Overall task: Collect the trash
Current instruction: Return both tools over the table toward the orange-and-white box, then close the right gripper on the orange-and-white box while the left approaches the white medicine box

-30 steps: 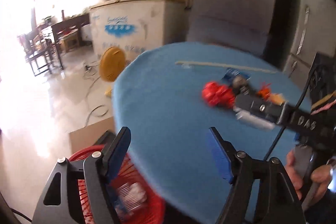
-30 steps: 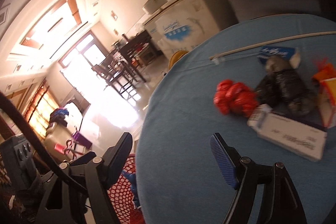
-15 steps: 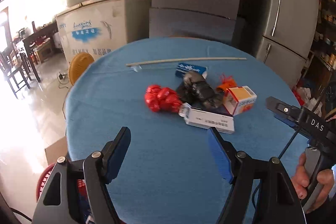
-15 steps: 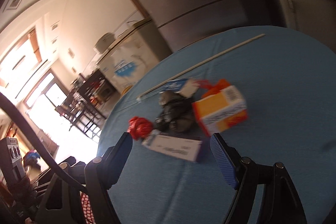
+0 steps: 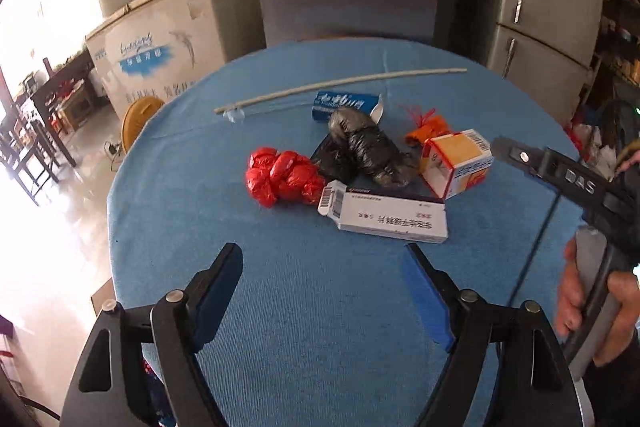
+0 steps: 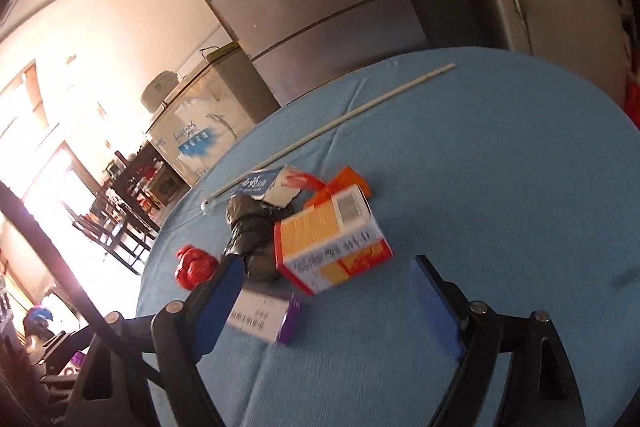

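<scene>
Both hands w/ nothing in them, lining up for the next pick. Left gripper (image 5: 324, 287) sits low in its frame, jaws just widened, wide apart over bare blue table (image 5: 200, 195). Right gripper (image 6: 328, 291) likewise just widened, spread wide, orange box (image 6: 332, 243) mid-frame just ahead. Trash pile centre of table: red bag (image 5: 280, 177), black bag (image 5: 364, 151), white carton (image 5: 392, 219). Next, I'd say: push fwd, straddle one item, squeeze.
</scene>
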Demonstrator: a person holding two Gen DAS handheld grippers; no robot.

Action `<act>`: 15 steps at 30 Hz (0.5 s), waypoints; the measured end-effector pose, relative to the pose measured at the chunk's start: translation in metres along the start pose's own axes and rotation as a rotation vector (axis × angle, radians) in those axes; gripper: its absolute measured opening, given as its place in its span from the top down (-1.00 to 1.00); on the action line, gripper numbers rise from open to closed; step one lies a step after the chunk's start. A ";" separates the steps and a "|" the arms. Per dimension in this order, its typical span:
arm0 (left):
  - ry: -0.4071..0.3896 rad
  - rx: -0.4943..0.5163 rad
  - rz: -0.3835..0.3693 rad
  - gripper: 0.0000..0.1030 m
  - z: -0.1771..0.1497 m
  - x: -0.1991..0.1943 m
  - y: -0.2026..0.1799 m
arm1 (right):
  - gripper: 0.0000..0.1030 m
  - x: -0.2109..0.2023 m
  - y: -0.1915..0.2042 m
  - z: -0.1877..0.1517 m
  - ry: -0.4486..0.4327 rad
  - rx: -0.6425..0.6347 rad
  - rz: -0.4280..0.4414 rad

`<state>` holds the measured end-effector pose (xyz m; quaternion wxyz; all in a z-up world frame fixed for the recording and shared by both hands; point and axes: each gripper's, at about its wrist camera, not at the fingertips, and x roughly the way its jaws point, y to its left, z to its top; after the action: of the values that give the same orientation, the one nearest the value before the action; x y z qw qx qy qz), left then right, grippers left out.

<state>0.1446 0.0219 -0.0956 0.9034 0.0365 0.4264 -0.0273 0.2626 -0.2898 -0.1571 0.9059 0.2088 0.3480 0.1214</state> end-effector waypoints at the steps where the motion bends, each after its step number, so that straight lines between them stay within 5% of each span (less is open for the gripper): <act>1: 0.011 -0.006 -0.002 -0.58 0.000 0.003 0.001 | -0.71 0.008 0.002 0.003 0.003 -0.016 -0.015; 8: 0.104 -0.046 -0.031 -0.58 -0.002 0.025 0.011 | -0.71 0.054 0.011 0.016 0.076 -0.088 -0.038; 15: 0.117 -0.052 -0.047 -0.58 0.004 0.030 0.014 | -0.74 0.072 0.030 0.006 0.089 -0.188 -0.091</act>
<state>0.1681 0.0350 -0.1158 0.8766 0.0043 0.4799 -0.0352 0.3167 -0.2390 -0.1807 0.9097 0.1012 0.3840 0.1212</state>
